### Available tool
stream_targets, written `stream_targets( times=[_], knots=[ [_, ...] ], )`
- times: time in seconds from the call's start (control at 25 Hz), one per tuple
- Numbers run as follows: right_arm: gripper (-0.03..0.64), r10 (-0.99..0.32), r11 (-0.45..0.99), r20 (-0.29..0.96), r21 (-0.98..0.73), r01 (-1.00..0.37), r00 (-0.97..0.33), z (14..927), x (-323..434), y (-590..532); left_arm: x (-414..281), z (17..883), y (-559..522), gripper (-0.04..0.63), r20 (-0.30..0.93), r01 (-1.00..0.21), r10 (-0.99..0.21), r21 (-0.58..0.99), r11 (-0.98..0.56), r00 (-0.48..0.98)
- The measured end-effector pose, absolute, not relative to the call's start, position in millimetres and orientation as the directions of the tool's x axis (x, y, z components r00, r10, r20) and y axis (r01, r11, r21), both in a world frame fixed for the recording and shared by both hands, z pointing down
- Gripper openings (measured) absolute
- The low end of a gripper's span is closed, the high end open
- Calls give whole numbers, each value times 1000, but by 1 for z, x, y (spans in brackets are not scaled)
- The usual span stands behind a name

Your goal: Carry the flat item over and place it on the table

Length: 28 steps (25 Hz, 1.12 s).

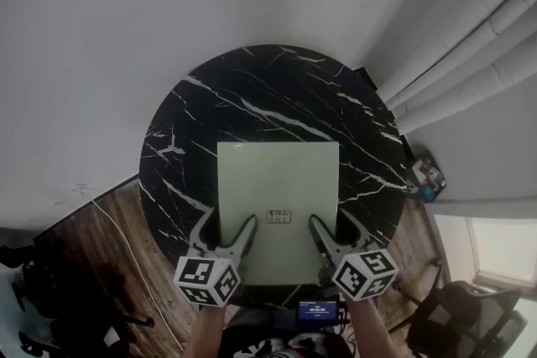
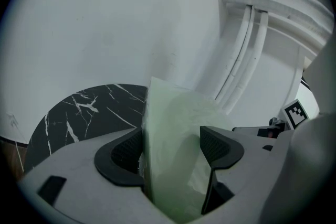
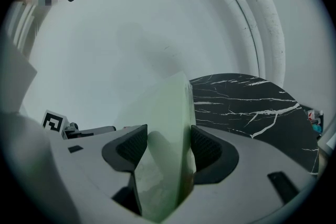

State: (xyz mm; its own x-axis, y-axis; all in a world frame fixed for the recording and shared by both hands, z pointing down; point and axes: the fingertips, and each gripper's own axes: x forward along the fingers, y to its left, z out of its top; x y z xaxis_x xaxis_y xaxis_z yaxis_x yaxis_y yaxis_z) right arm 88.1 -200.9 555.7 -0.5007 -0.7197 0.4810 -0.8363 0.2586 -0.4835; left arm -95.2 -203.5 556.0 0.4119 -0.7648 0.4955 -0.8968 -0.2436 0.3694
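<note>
White pipes run down the wall at 2 o'clock from the round worktop, a small colourful object lies just past its rim at 3 o'clock, and a dark chair stands at 5 o'clock. The pale green flat panel lies over the worktop's near half, its 6 o'clock edge clenched in the jaws of the left gripper and the right gripper; whether it touches the stone I cannot tell. The worktop is black marble with white veins, set against a white wall above a wooden floor.
</note>
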Motion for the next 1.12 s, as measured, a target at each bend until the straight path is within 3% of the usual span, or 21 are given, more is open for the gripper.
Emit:
stream_targets(
  times=[1.12],
  knots=[
    [222, -663, 205, 556, -508, -836, -501, 624, 97, -229, -85, 619, -234, 354, 586, -908, -706, 359, -214, 398]
  ],
)
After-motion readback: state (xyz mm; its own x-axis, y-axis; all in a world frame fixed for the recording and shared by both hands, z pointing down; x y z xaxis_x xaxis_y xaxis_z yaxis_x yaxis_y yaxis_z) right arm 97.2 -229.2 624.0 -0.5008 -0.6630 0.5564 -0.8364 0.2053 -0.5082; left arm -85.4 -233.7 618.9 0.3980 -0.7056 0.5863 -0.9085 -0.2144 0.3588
